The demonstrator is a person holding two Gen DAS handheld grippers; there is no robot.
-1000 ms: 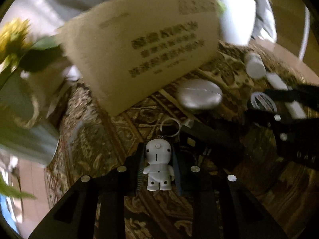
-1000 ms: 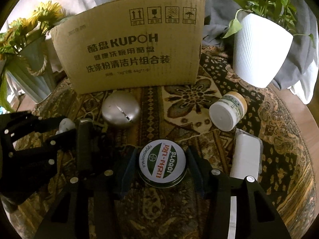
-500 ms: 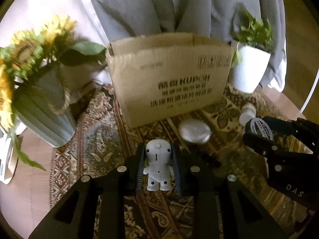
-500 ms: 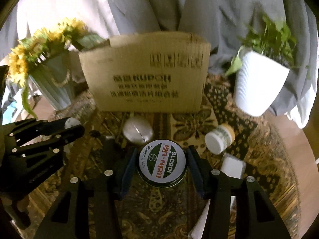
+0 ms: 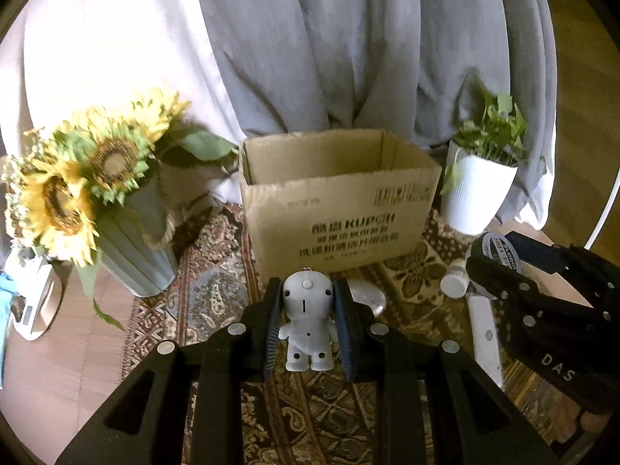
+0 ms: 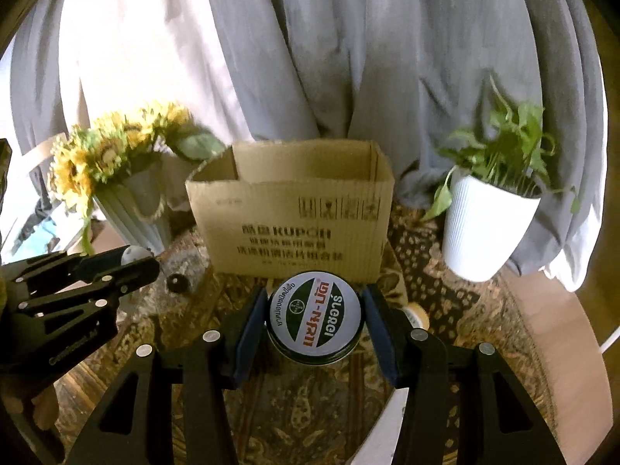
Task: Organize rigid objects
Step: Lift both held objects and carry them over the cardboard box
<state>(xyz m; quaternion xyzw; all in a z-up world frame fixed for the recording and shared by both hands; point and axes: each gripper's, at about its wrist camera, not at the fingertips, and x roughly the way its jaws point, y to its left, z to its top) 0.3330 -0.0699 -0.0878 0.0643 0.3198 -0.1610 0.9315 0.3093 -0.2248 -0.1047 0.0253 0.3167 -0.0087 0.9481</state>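
My left gripper (image 5: 309, 323) is shut on a white robot figurine (image 5: 307, 325) and holds it in the air, in front of an open cardboard box (image 5: 337, 213). My right gripper (image 6: 314, 325) is shut on a round tin with a white and green lid (image 6: 314, 319), also raised, in front of the same box (image 6: 290, 221). Each gripper shows in the other's view: the right one with the tin (image 5: 500, 255) at the right, the left one with the figurine's head (image 6: 133, 254) at the left. The box inside looks empty where visible.
A sunflower vase (image 5: 131, 240) stands left of the box and a white potted plant (image 5: 476, 197) right of it. On the patterned cloth (image 5: 217, 294) lie a silver round case (image 5: 368, 296), a small white jar (image 5: 455, 281), a white flat bar (image 5: 482, 333) and a small black object (image 6: 177, 283).
Both grippers have risen and pulled back from the table with their objects held. The box's open top has come into view and the items on the cloth look smaller.
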